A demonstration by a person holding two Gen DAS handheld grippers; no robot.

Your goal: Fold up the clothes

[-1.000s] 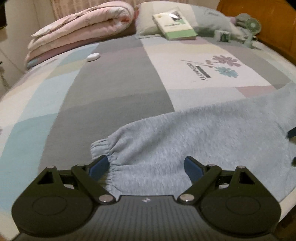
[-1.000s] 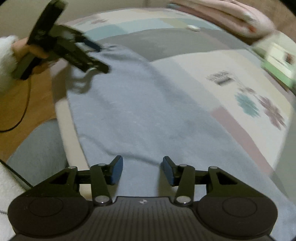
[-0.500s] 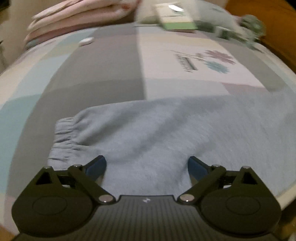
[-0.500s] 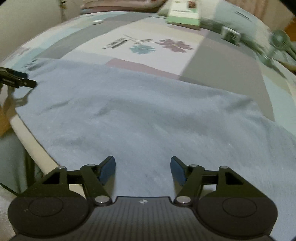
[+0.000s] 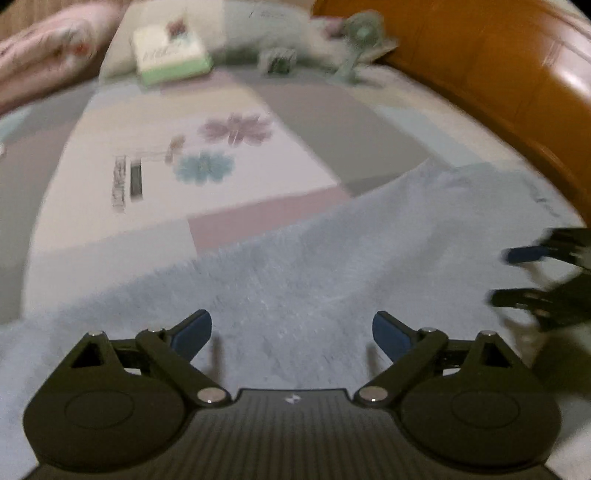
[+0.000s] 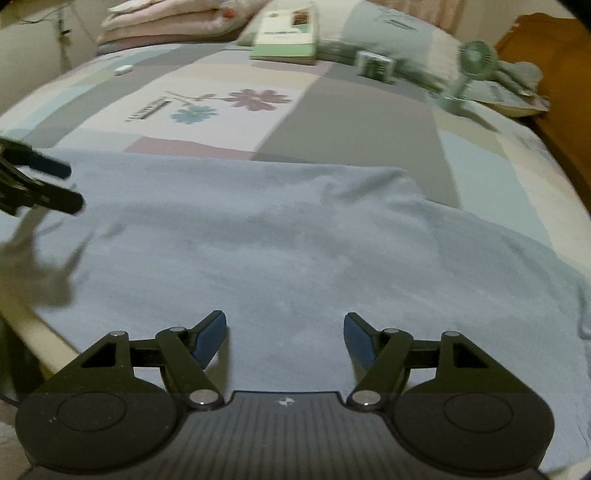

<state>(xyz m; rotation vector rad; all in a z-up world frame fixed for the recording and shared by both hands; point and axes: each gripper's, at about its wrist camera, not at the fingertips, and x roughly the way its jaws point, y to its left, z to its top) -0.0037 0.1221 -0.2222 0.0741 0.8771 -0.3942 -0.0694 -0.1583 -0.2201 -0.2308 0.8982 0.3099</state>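
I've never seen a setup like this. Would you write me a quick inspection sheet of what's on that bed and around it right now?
Surface: bed with a patchwork sheet, flower print in the middle.
Job's things: grey-blue garment spread flat along the near edge of the bed, not yet folded.
Clutter: green-edged book, small handheld fan, small box, small white object, all at the far end.
Grippers: left gripper and right gripper both above the garment, jaws open, holding nothing.
Cables: nothing seen on the bed.
Surroundings: folded pink quilt, pillow, wooden headboard.
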